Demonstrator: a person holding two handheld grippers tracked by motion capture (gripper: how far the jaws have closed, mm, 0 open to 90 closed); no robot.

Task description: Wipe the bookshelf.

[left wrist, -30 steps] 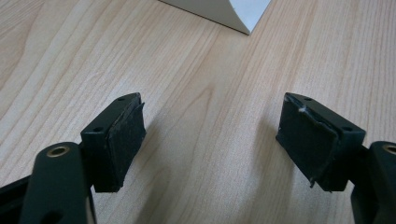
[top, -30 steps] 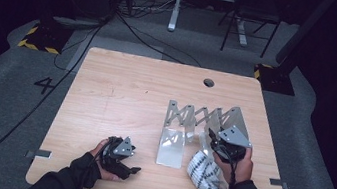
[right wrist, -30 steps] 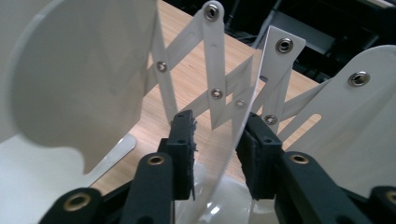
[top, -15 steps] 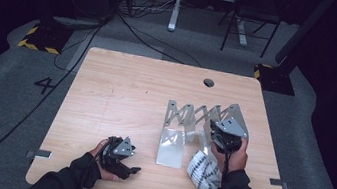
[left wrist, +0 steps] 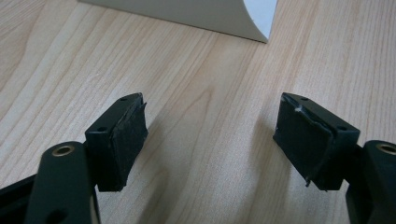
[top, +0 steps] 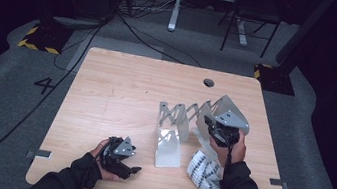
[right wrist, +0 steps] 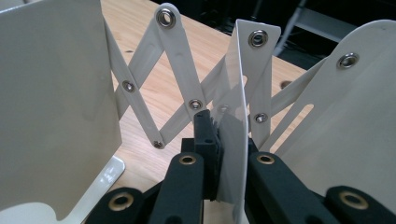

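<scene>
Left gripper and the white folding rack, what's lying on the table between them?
Nothing: in the left gripper view, bare wooden table runs from the open left gripper to the near plate of the white folding rack.

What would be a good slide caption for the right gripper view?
Right gripper shut on a white divider plate of the expandable scissor-link rack on the wooden table.

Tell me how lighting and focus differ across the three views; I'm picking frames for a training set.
High view: the table is lit, the room around it nearly black, detail soft. Left gripper view: sharp wood grain, soft shadows under the open left claw. Right gripper view: the expanding rack is evenly lit and crisp, with the right claw shut on one thin panel; the background beyond blurs.
</scene>
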